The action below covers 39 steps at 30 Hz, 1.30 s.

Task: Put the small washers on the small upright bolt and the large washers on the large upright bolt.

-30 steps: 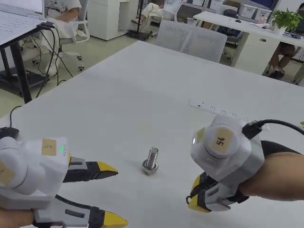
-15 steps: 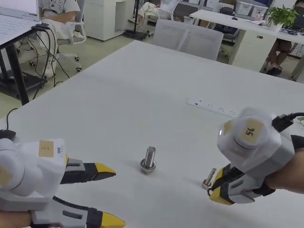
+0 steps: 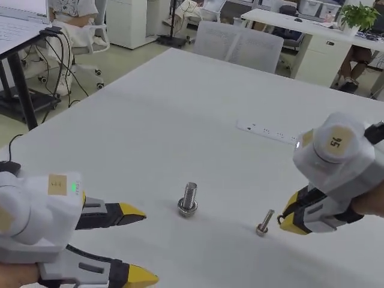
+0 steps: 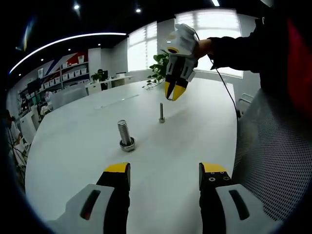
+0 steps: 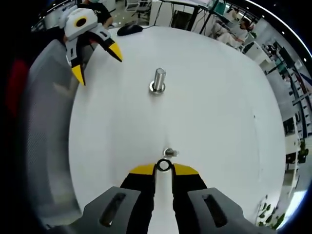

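My right claw (image 3: 288, 221) hung just beside the small bolt (image 3: 264, 222) in the head view, jaws drawn close together. My left claw (image 3: 137, 246) sat low, spread wide and empty, short of the large bolt (image 3: 188, 200). Both bolts stood apart from each other on the white table (image 3: 180, 120).

In the left gripper view my left claw (image 4: 165, 170) gaped with nothing between its jaws. The large bolt (image 4: 125, 135) stood ahead, the small bolt (image 4: 161, 112) beyond it, and the right claw (image 4: 174, 91) hovered above that one.

In the right gripper view my right claw (image 5: 164, 168) pinched what looked like a small washer (image 5: 164, 161) at its tips, the small bolt (image 5: 169, 152) just ahead. I judged the step to be seating that washer. Next I would need to centre its hole over the bolt's tip, keep it level, lower it, then let go.
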{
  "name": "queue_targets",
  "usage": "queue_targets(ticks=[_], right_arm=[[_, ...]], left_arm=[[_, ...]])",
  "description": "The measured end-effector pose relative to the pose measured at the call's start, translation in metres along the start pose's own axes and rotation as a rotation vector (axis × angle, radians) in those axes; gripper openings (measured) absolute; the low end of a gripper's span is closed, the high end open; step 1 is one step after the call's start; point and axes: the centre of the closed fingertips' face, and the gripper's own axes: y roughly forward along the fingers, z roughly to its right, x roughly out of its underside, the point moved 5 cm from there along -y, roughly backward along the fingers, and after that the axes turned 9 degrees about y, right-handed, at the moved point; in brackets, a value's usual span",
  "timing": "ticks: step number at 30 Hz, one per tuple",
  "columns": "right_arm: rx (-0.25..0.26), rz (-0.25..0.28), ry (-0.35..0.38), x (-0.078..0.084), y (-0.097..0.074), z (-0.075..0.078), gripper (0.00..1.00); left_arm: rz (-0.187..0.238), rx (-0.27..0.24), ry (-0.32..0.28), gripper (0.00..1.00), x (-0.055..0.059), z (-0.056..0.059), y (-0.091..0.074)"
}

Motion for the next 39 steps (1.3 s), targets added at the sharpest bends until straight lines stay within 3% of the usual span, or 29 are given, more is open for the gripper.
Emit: queue_targets(ticks=[9,39], right_arm=[[0.015,0.007,-0.022,-0.013,0.007,0.007,0.14],[-0.026,-0.053,-0.02,-0.006,0.031,0.007,0.14]], left_arm=[[0.0,-0.005,-0.001,0.56,0.001,-0.001,0.0],[0.0,-0.009,-0.01,0.56,0.003,0.001,0.0]])
